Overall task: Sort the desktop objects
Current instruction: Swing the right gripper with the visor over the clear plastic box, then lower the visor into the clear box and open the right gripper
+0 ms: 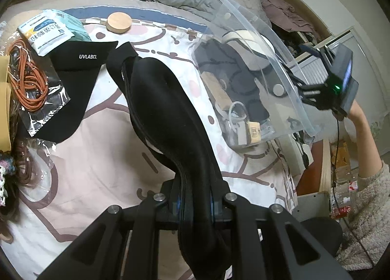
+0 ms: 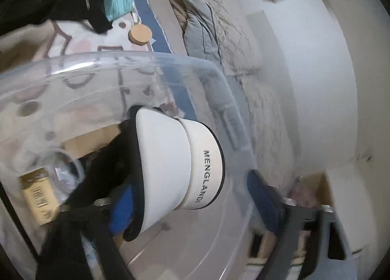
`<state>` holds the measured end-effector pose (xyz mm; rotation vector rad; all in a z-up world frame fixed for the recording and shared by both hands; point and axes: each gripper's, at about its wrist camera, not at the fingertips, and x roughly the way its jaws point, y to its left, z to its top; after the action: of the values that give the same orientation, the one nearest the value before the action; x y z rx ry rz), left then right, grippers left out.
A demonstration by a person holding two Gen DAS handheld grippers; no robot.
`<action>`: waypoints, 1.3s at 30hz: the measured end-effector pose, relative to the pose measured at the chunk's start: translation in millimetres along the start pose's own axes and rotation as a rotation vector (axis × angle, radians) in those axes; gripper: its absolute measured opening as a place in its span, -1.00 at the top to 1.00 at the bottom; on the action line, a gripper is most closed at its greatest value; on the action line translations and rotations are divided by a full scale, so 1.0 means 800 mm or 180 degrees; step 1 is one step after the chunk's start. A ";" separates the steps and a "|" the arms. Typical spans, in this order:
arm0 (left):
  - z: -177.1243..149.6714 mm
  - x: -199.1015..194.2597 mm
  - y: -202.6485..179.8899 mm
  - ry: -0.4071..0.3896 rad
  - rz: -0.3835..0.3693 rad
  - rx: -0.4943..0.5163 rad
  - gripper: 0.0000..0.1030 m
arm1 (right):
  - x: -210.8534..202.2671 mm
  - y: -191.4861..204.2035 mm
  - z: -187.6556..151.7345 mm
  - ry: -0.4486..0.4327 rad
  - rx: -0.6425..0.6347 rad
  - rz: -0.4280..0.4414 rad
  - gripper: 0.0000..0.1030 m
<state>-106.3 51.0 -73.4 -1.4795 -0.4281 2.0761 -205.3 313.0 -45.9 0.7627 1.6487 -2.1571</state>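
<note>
On the patterned bedspread (image 1: 97, 170), a wooden disc (image 1: 119, 23) lies at twelve o'clock and orange cord (image 1: 26, 78) at nine. The left gripper (image 1: 195, 209) is clenched on a long black visor (image 1: 165, 109). The clear storage bin (image 1: 256, 80), at two o'clock, holds a white MENGLANDI visor (image 2: 180, 165); the right gripper (image 2: 195, 209) straddles its wall, fingers released.

We count two black visors: one (image 1: 170, 114) running up from six o'clock, and one marked UVLABEL (image 1: 80, 60) at ten o'clock. One white visor marked MENGLANDI (image 2: 180, 165) lies in the one clear plastic bin (image 1: 256, 43). One round wooden disc (image 1: 119, 22) sits at eleven o'clock. We count one bagged coil of orange cord (image 1: 26, 78), one white sachet (image 1: 46, 31) and one teal packet (image 1: 78, 26).
</note>
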 end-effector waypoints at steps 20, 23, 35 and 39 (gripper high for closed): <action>0.000 -0.011 -0.025 -0.0096 -0.0106 0.0155 0.70 | -0.046 -0.106 -0.007 -0.0184 0.2233 0.1039 0.38; 0.005 -0.012 -0.030 -0.0138 -0.0165 0.0190 0.70 | -0.011 -0.087 0.007 0.0107 0.2275 0.1175 0.38; 0.037 -0.008 -0.085 -0.0291 -0.0495 0.0425 0.70 | 0.068 -0.052 -0.020 0.0826 0.2827 0.1768 0.38; 0.056 -0.018 -0.110 -0.0410 -0.0614 0.0481 0.70 | 0.029 -0.074 -0.038 0.0291 0.3238 0.1723 0.38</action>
<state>-123.2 115.3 1.0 -1.1745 -0.4349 2.0088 -250.2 360.3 -18.5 1.3631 0.1672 -2.4306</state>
